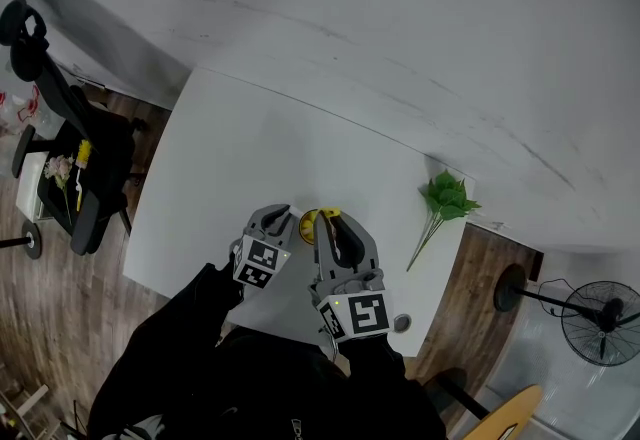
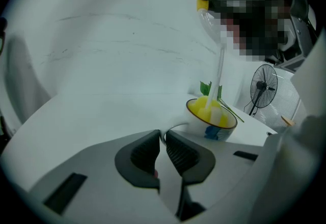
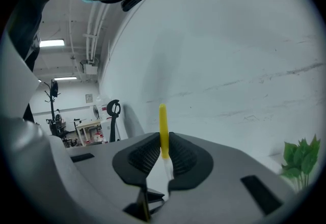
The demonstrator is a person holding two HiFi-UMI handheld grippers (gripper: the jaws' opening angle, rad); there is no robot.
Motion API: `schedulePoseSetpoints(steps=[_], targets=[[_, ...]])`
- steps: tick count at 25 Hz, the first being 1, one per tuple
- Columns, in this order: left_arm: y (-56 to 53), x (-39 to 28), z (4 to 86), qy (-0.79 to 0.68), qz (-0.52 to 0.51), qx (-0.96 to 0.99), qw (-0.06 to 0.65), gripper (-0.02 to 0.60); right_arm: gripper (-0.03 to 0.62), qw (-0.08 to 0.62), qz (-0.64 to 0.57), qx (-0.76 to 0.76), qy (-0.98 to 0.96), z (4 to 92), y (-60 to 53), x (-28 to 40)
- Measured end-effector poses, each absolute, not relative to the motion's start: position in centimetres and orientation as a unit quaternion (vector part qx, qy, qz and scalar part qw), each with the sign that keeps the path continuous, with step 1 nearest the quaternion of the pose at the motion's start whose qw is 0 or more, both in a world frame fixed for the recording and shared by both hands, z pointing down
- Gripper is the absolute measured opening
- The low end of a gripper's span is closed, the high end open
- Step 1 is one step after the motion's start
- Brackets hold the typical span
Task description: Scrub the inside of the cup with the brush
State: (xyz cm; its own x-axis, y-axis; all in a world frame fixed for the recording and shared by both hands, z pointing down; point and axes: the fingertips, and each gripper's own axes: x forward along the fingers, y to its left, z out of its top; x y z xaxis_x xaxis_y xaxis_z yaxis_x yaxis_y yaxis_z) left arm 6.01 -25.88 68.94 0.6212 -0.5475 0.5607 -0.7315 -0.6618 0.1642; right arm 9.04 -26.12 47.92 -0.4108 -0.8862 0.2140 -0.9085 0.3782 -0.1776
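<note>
A white cup [image 2: 211, 125] with a yellow inside and a blue print stands on the white table [image 1: 230, 158]. My left gripper [image 2: 163, 135] is shut on the cup's thin white handle. In the head view only the cup's [image 1: 307, 223] yellow inside peeks out between the two grippers. The brush [image 2: 220, 73] has a pale stem, and its yellow and white head sits down inside the cup. My right gripper [image 3: 163, 142] is shut on the brush's handle [image 3: 163, 129], whose yellow end sticks up past the jaws. In the head view the left gripper [image 1: 284, 219] and the right gripper [image 1: 331, 225] stand side by side.
A sprig of green leaves [image 1: 443, 200] lies near the table's right edge. A standing fan [image 1: 598, 320] is on the floor to the right, and a black office chair [image 1: 70, 153] stands left of the table. A white wall runs behind the table.
</note>
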Motion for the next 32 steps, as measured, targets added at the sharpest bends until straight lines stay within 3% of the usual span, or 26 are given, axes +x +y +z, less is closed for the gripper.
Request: schedulePoseSetpoints(steps=[13,32], targets=[[-25.9,5.9,69.0,-0.365,0.236,0.880,0.192,0.055,0.067,0.054,0.139,0.538,-0.829,48.6,-25.7,8.4],[-25.8,5.8,68.6,-0.371,0.243,0.877,0.184,0.055,0.064,0.015,0.121,0.560,-0.819,44.5,-23.2,11.6]])
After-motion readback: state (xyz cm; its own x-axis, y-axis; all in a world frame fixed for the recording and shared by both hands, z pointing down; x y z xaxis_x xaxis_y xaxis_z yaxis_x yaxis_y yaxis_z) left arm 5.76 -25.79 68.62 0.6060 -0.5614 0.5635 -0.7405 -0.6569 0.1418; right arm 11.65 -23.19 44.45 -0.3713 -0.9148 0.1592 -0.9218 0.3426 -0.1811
